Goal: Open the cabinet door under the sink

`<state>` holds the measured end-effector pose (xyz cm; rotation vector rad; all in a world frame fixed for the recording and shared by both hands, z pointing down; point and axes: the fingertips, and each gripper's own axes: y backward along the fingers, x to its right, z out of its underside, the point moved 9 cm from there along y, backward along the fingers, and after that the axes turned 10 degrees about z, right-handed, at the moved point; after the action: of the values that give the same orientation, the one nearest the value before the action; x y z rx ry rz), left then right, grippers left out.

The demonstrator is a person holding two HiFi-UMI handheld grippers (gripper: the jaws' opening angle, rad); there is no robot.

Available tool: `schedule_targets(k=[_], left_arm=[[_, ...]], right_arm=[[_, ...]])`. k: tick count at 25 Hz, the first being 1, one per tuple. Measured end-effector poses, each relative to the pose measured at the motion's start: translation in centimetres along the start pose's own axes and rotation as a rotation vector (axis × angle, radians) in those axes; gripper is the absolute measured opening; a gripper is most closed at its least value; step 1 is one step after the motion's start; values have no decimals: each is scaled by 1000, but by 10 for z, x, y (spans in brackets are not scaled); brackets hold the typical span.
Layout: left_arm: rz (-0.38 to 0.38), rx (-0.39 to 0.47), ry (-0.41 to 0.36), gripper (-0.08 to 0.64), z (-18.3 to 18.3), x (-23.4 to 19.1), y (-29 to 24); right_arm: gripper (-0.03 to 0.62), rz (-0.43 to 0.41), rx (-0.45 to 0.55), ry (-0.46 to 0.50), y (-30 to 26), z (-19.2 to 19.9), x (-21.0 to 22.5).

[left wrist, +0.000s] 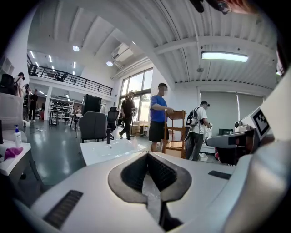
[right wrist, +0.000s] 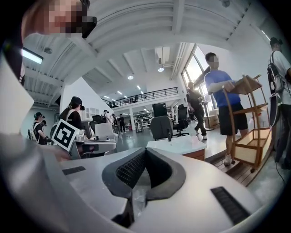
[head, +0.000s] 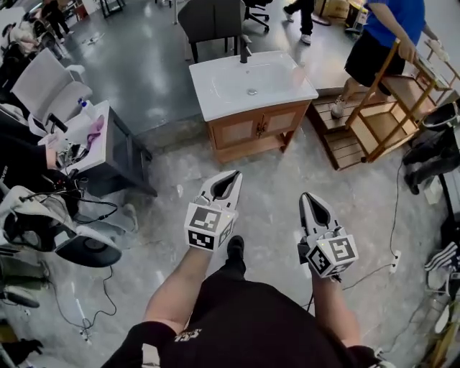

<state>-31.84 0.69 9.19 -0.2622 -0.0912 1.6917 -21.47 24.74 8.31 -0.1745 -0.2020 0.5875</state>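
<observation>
The sink unit stands on the floor ahead of me: a white basin with a dark tap sits on a wooden cabinet whose two doors are closed. My left gripper and right gripper are held side by side in the air, well short of the cabinet, both pointing toward it. Each is shut with nothing between its jaws. In the left gripper view the left gripper has the basin just beyond its tips. In the right gripper view the right gripper has the basin and the cabinet ahead.
A person in a blue shirt handles a wooden shelf cart on a low wooden platform right of the cabinet. A dark-sided desk stands at left. Cables and a power strip lie on the floor at right. A grey chair stands behind the sink.
</observation>
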Motion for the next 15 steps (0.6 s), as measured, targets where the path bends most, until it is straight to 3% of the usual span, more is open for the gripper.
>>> schedule_targets(k=[8, 15], left_arm=[[29, -24, 6, 15, -21, -91, -75], [61, -50, 16, 15, -29, -114, -122]], right_arm=[[14, 22, -24, -27, -110, -20, 20], [14, 46, -52, -50, -153, -25, 50]])
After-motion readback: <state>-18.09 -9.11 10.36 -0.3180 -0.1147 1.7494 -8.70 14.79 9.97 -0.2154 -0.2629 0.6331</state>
